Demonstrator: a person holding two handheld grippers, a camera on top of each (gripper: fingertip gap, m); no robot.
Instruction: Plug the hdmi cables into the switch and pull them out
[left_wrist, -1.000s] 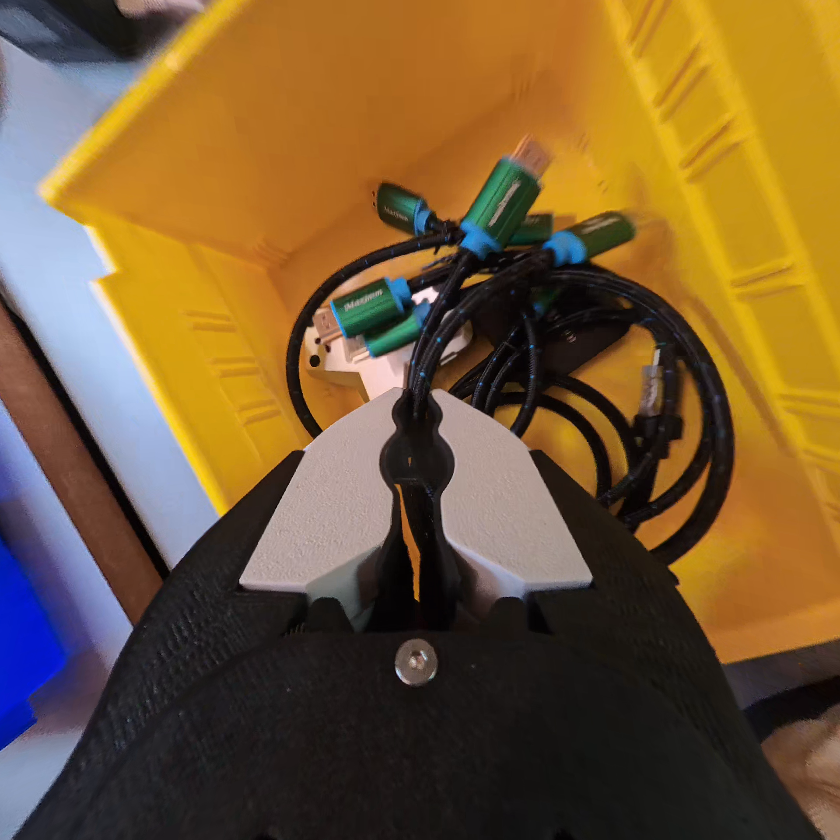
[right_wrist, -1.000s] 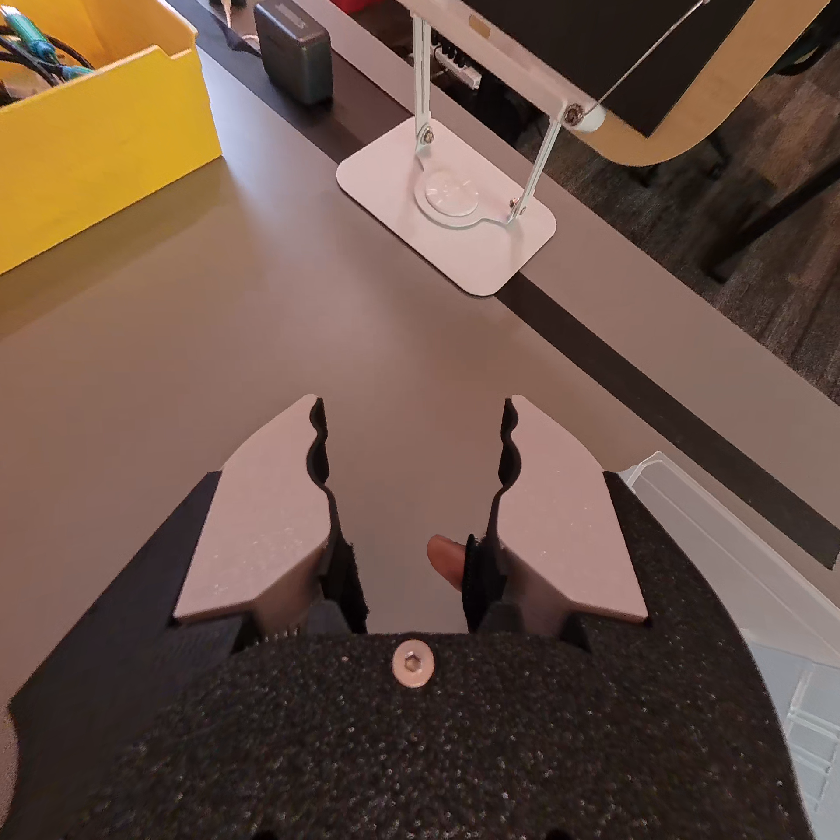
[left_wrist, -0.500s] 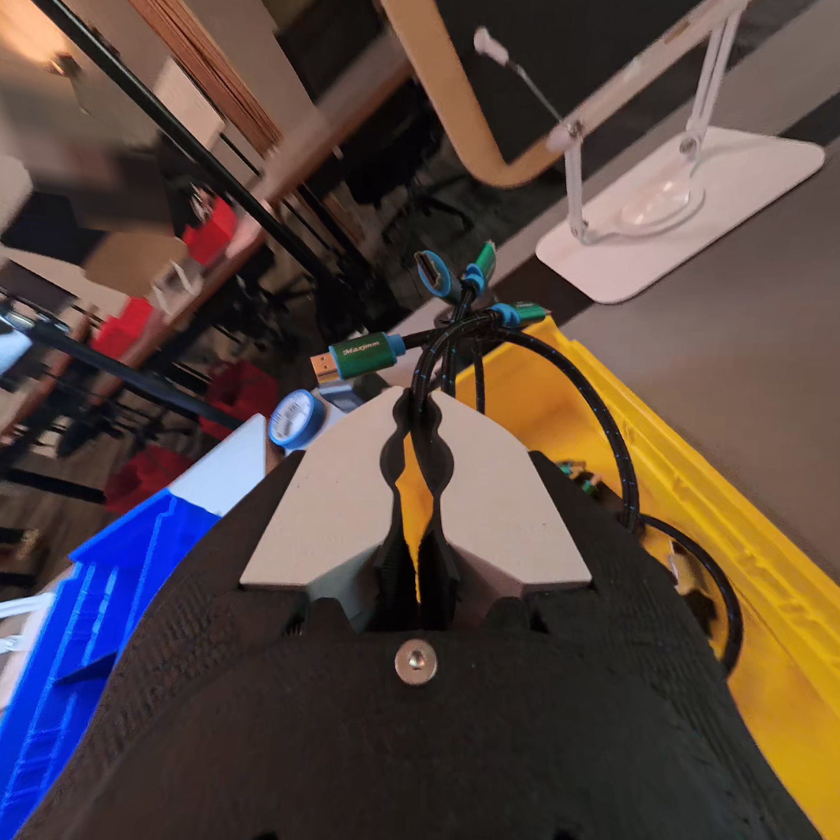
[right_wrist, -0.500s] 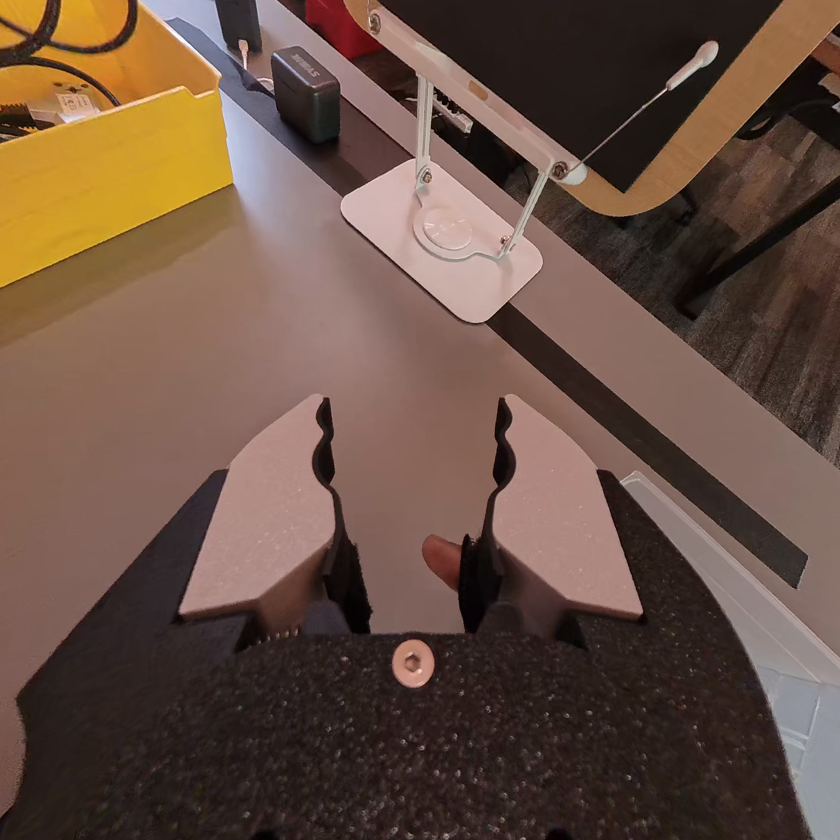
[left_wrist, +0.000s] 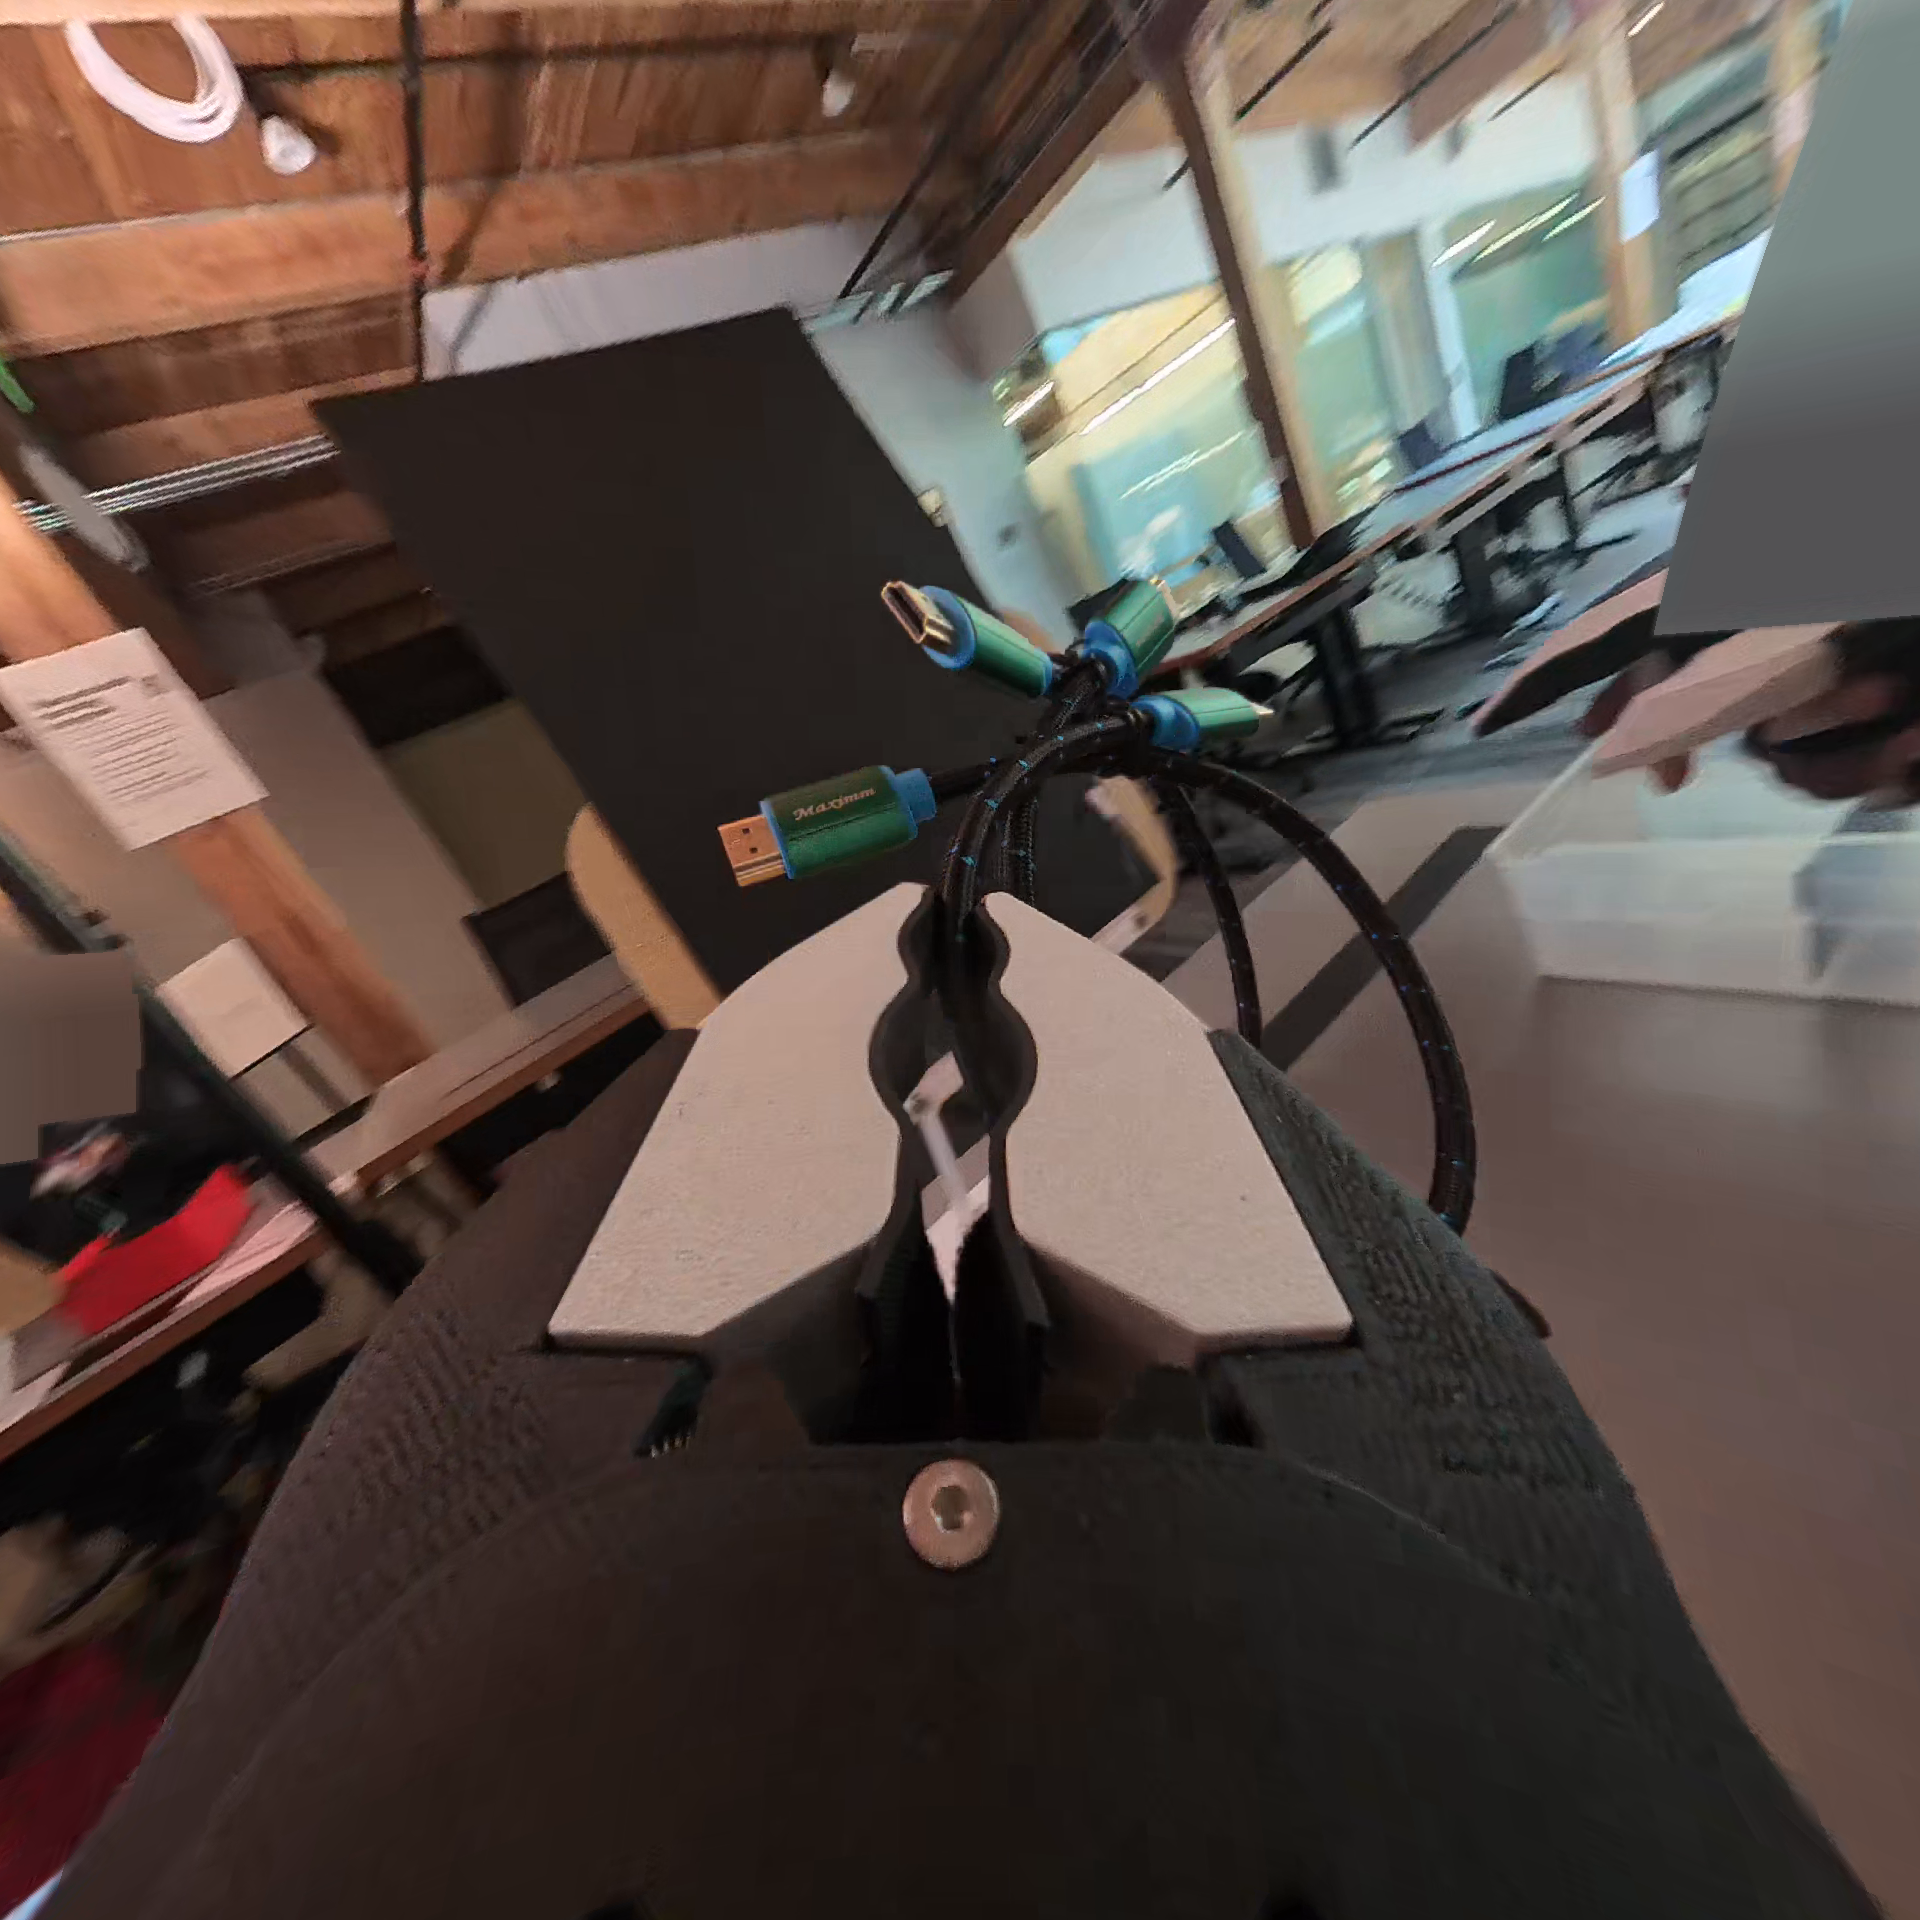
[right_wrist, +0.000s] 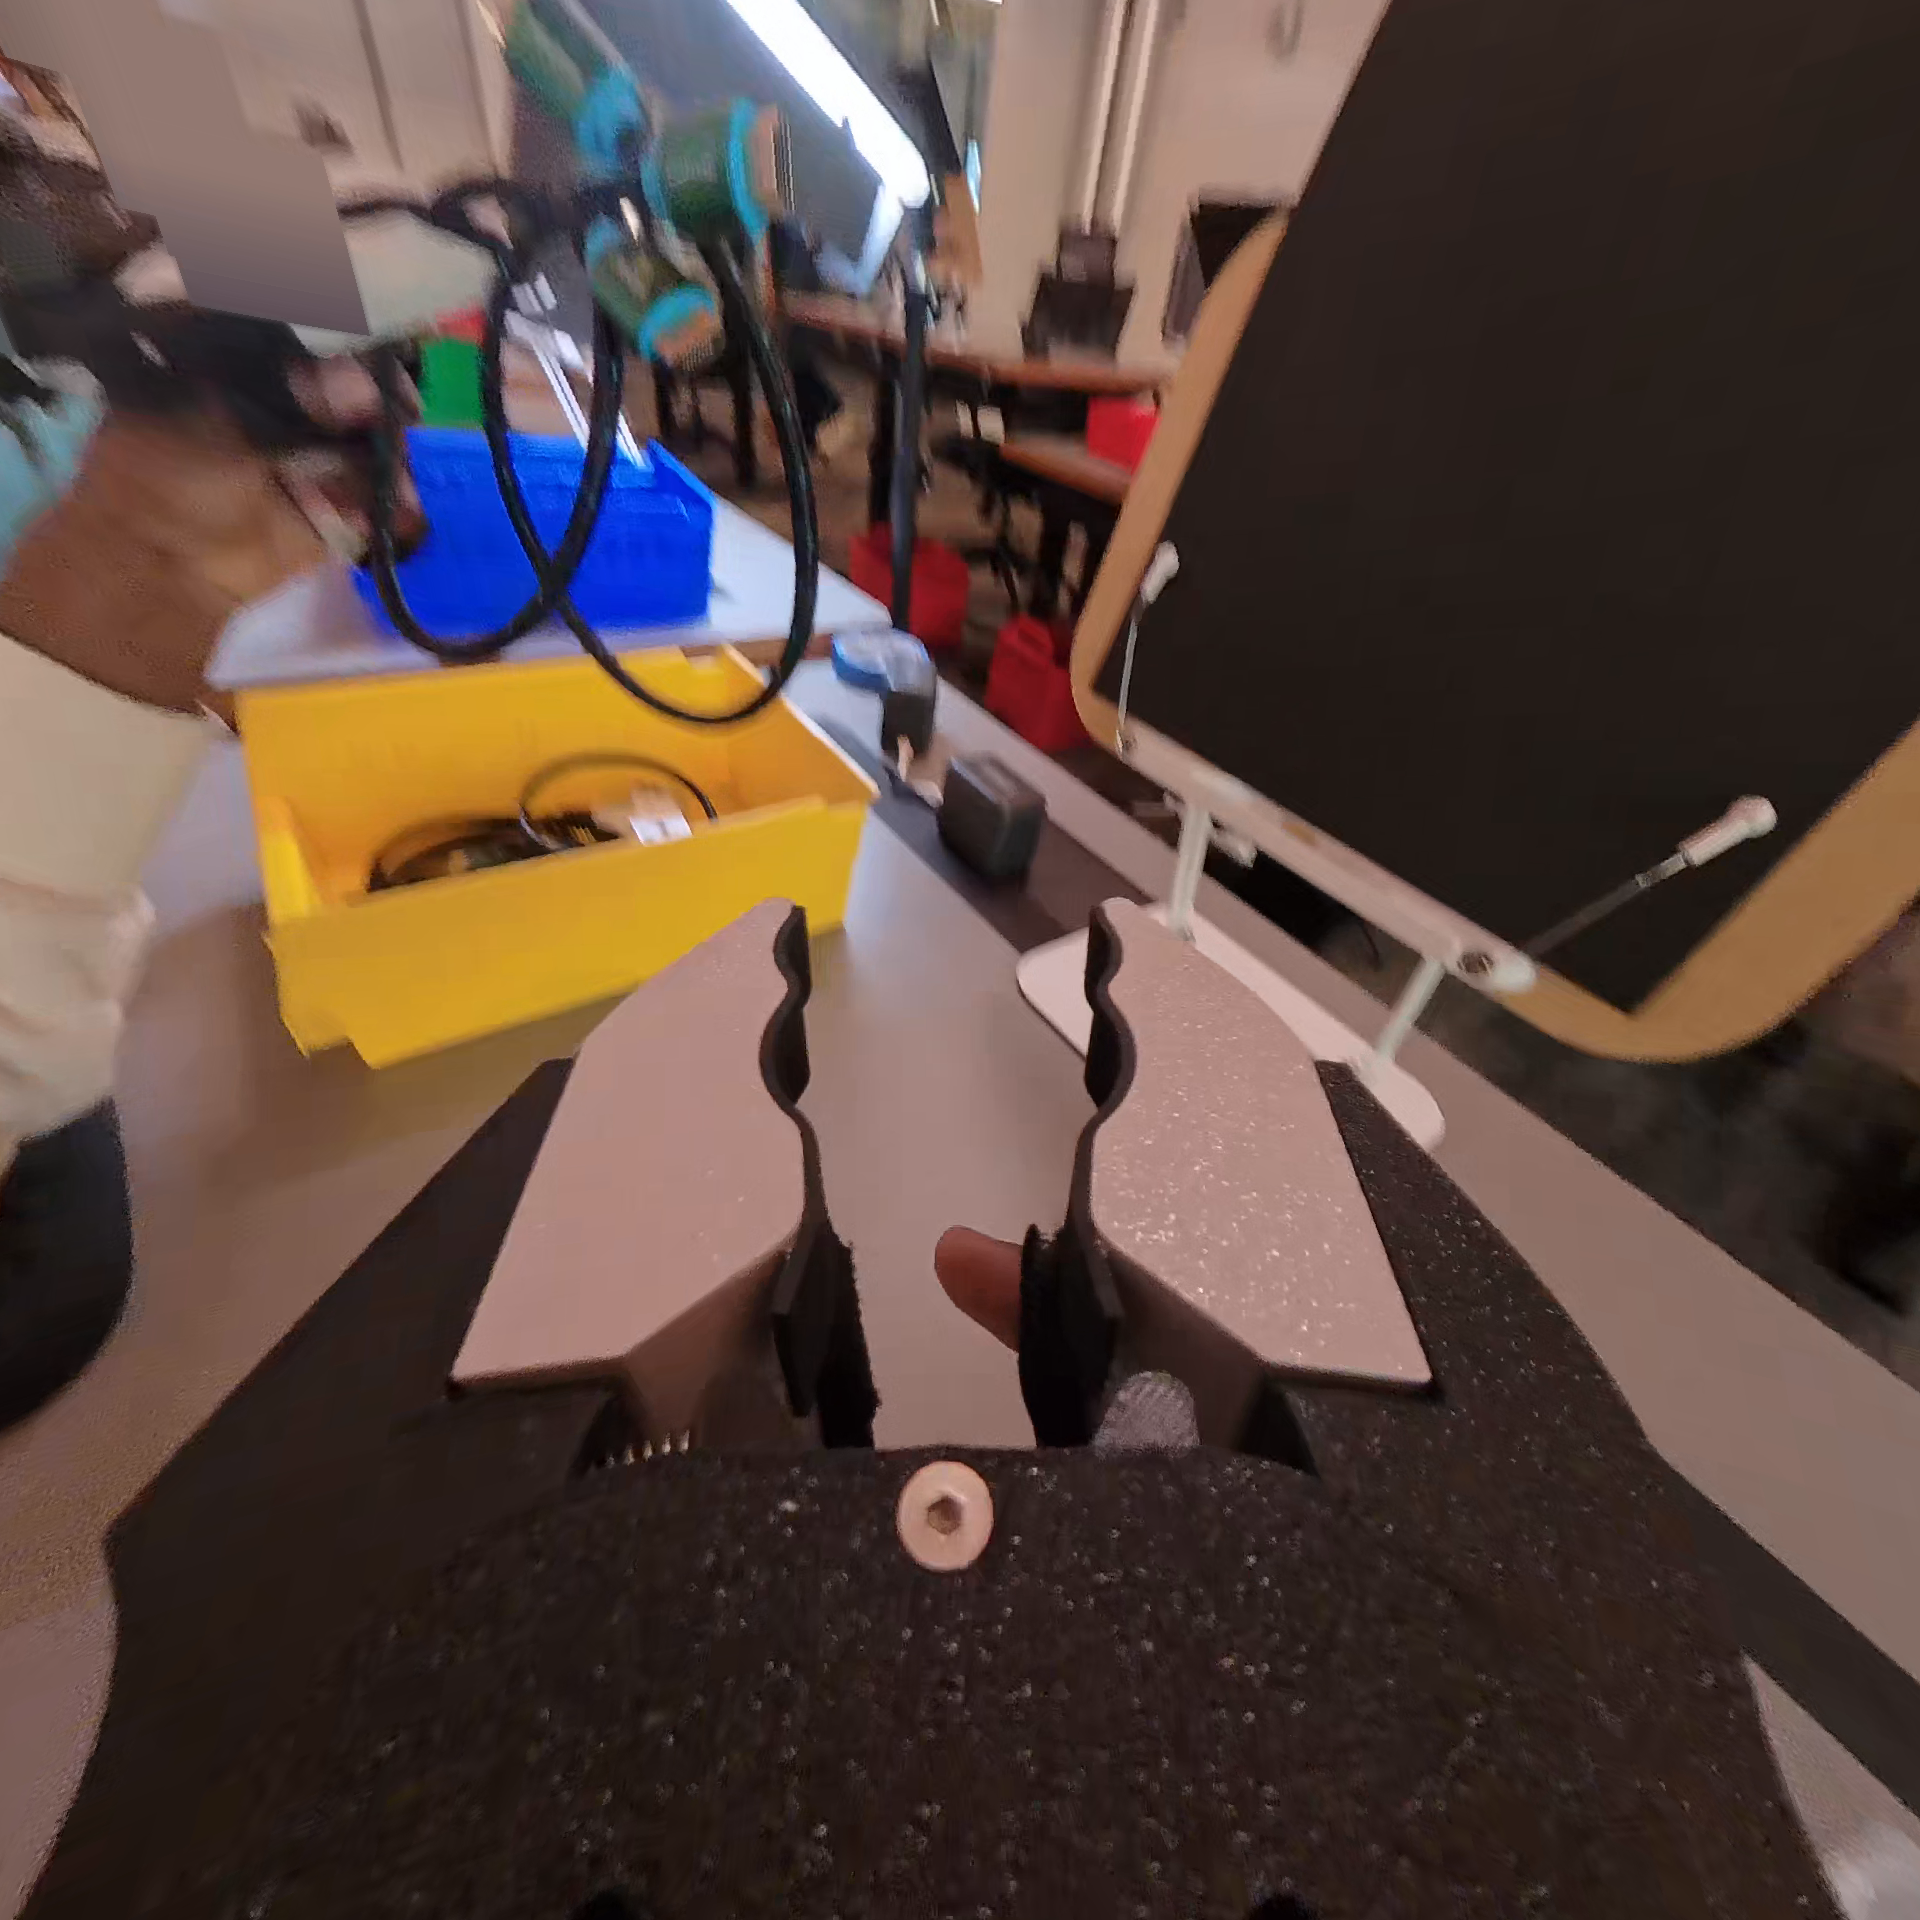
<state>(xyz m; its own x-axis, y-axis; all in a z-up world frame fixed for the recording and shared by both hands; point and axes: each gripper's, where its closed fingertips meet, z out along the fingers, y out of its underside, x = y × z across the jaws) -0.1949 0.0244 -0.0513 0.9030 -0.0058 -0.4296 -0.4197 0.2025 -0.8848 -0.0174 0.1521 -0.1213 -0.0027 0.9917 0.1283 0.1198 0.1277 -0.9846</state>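
My left gripper (left_wrist: 961, 914) is shut on a bundle of black braided HDMI cables (left_wrist: 997, 821) with green and blue plugs (left_wrist: 831, 821), held high in the air. The bundle also shows blurred at the upper left of the right wrist view (right_wrist: 665, 218), its loops hanging above the yellow bin (right_wrist: 561, 914). My right gripper (right_wrist: 940, 997) is open and empty over the grey table (right_wrist: 914, 1143). More cables and a white part lie in the bin (right_wrist: 582, 821); I cannot tell if it is the switch.
A black panel (right_wrist: 1558, 520) on a white stand (right_wrist: 1060, 977) stands right of the bin. A dark small box (right_wrist: 992, 816) lies behind it. A blue bin (right_wrist: 613, 530) stands behind the yellow bin. A clear plastic box (left_wrist: 1704, 883) sits on the table at the right. The left gripper's tips are roughly 25 cm from the right gripper's.
My left gripper has lifted the cable bundle out of the yellow bin and swung it up high. My right gripper has tilted up toward the bin and stayed open.
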